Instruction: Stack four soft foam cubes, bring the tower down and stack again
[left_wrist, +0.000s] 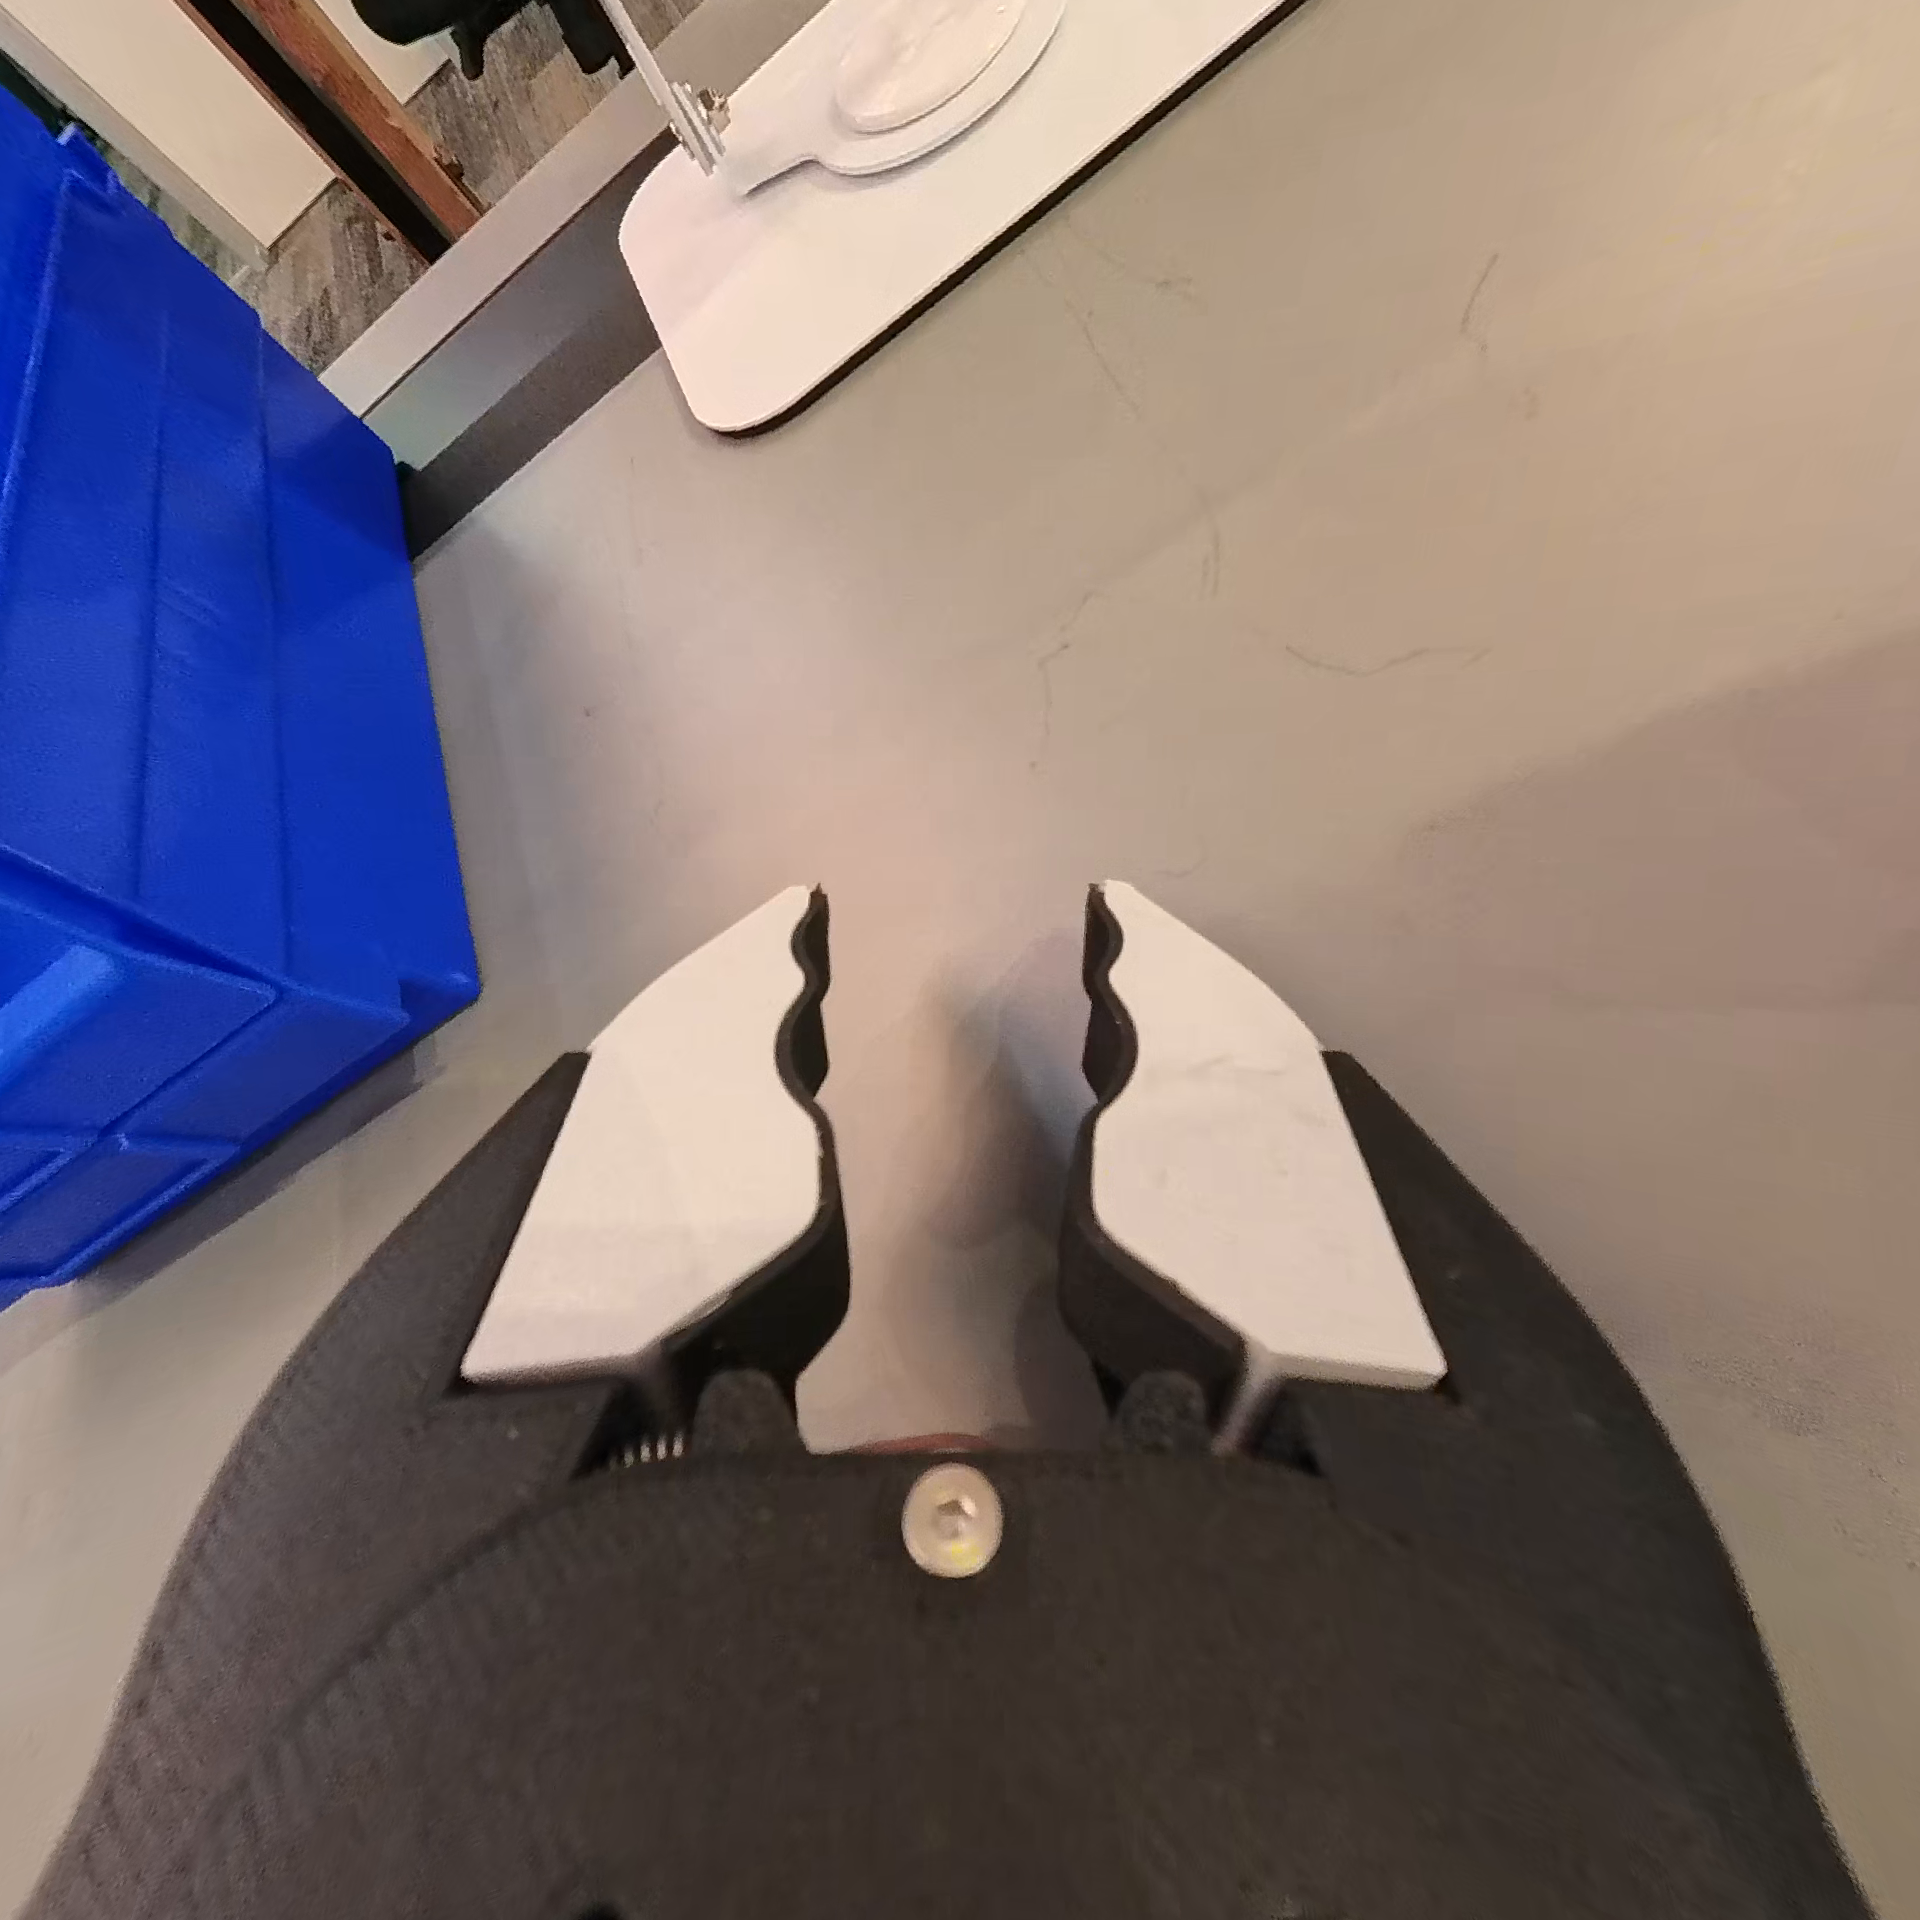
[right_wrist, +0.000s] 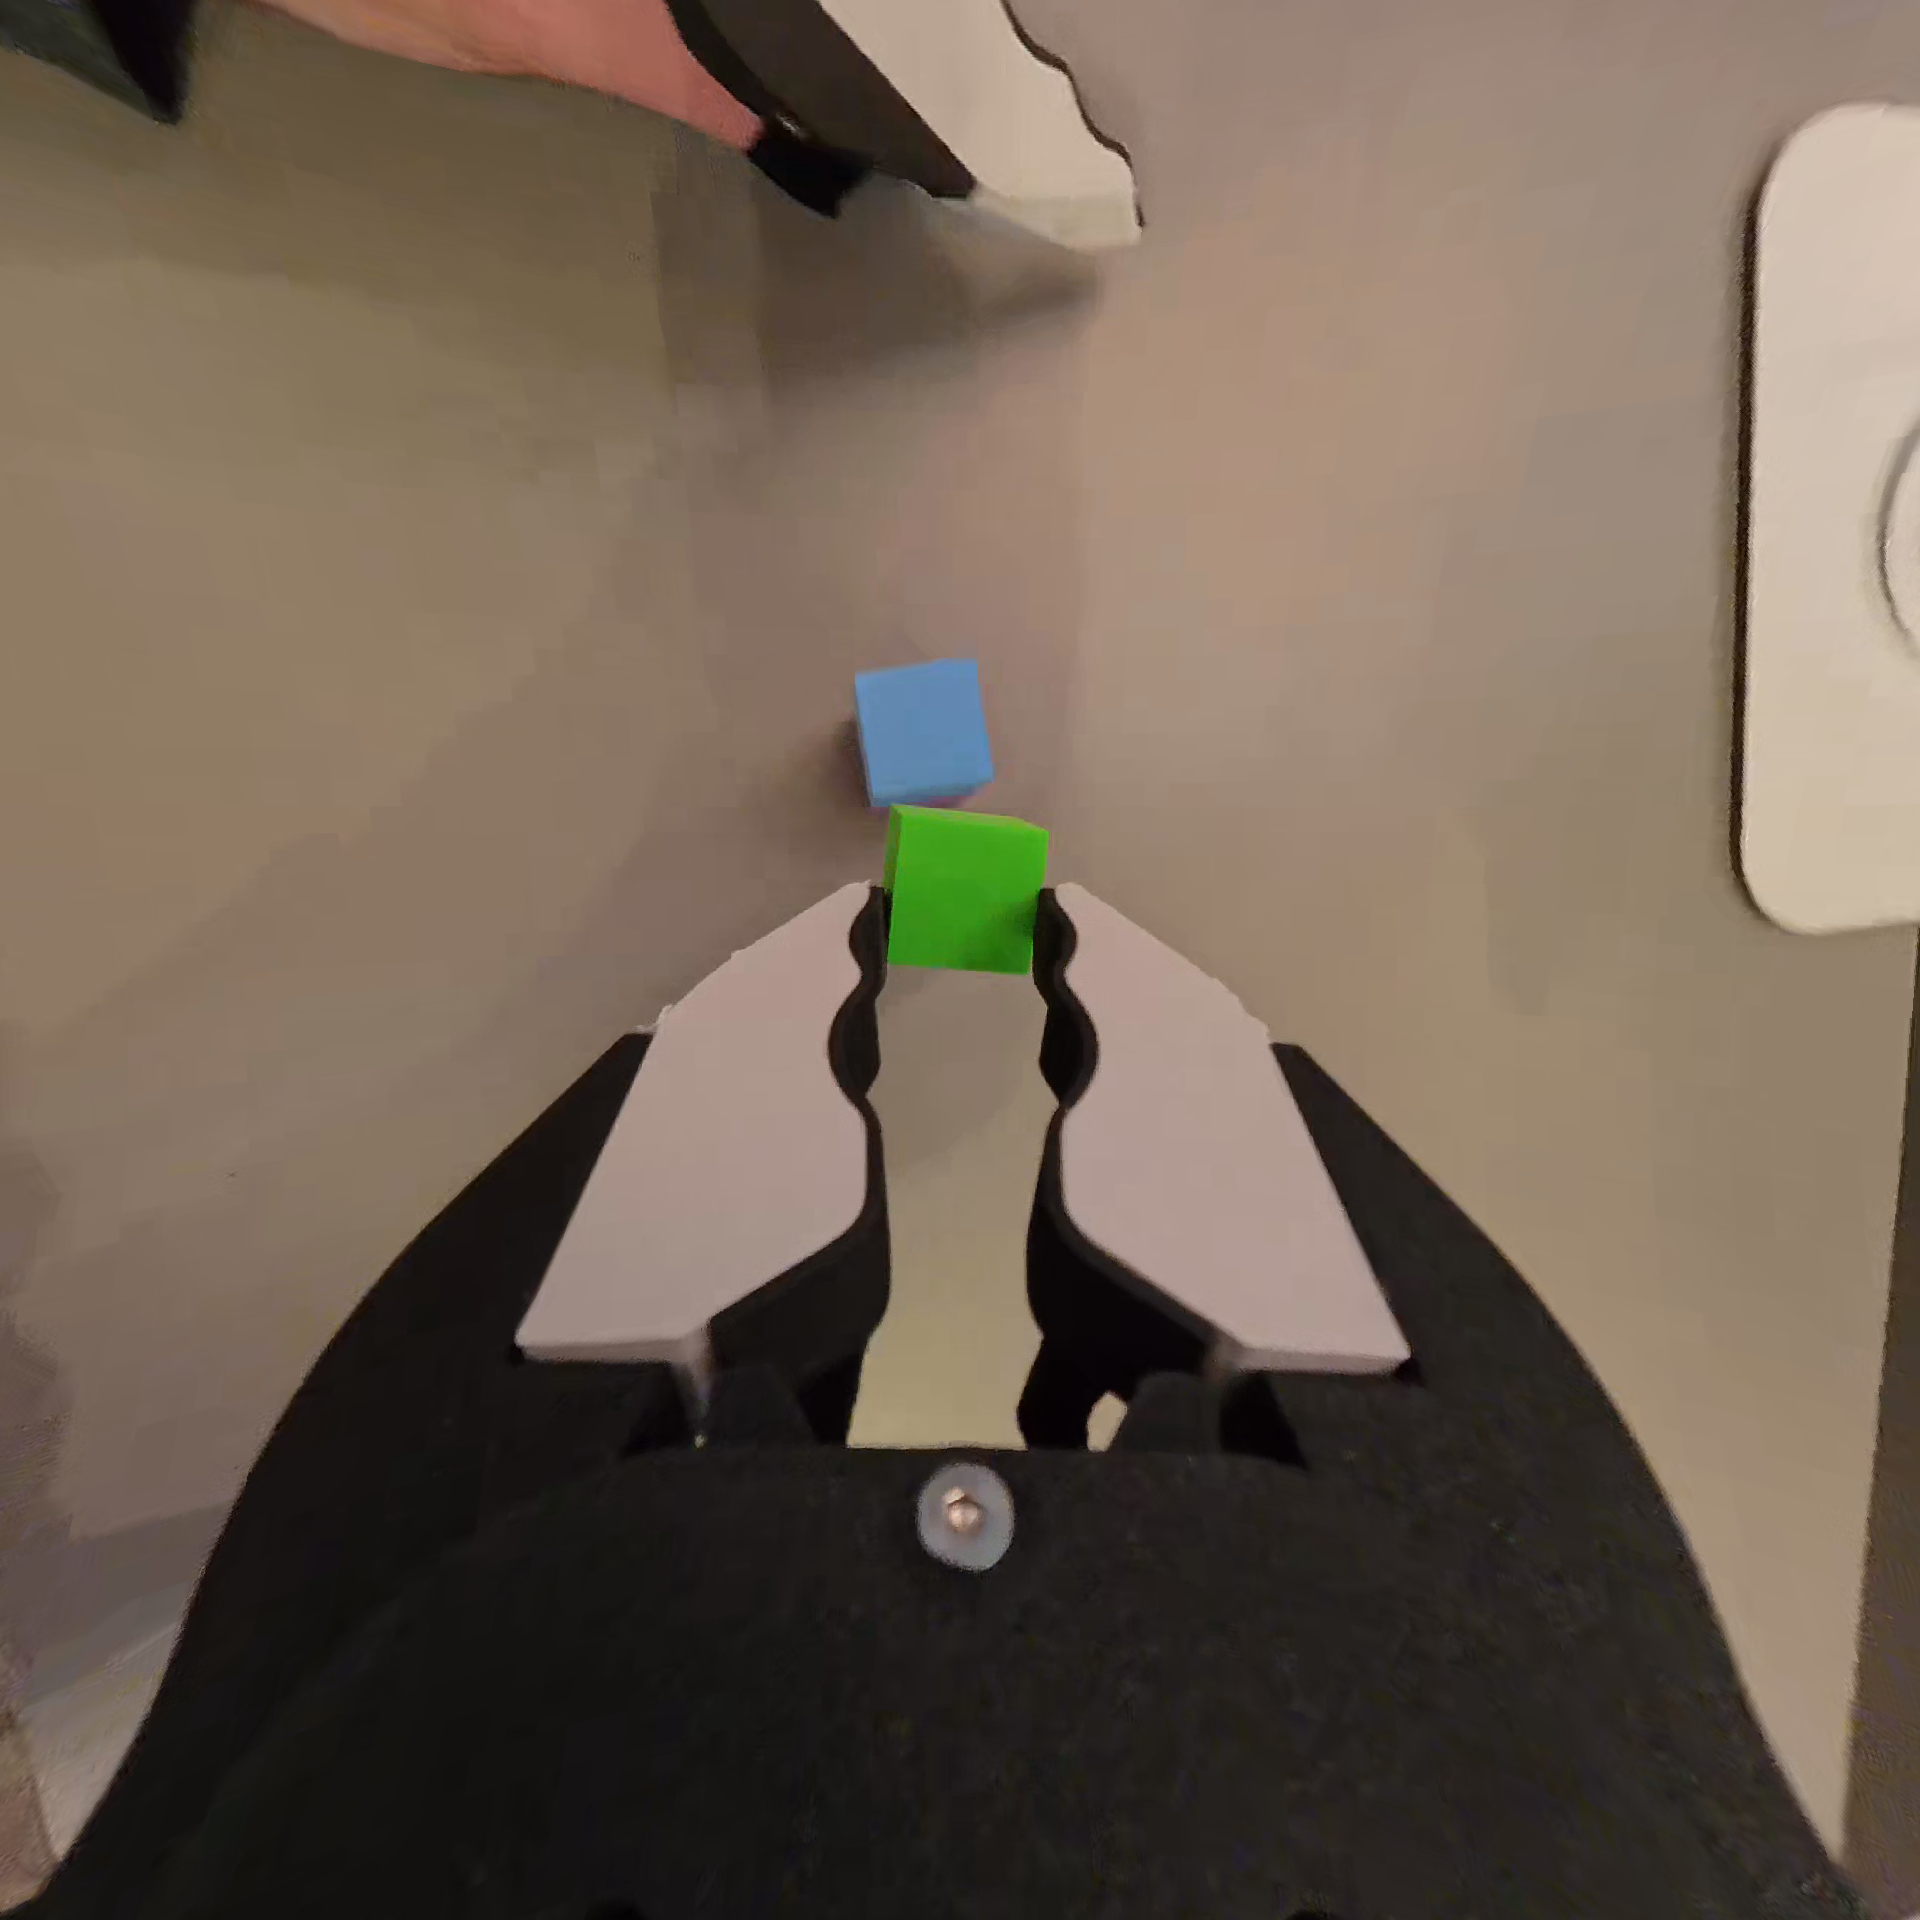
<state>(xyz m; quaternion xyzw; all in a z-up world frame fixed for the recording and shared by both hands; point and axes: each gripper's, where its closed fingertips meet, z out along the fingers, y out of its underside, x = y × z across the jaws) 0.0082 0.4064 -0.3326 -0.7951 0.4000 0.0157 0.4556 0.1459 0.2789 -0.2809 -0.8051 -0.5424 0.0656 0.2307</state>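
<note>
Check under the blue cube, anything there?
A thin pink-purple sliver shows along the lower edge of the blue cube, so it seems to sit on another cube. The blue cube and the green cube in the right gripper cover the rest.

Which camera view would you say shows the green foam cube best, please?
The right wrist view: the green cube sits clamped between the right gripper fingertips, just short of the blue cube. The left wrist view shows no cube, only bare table.
</note>
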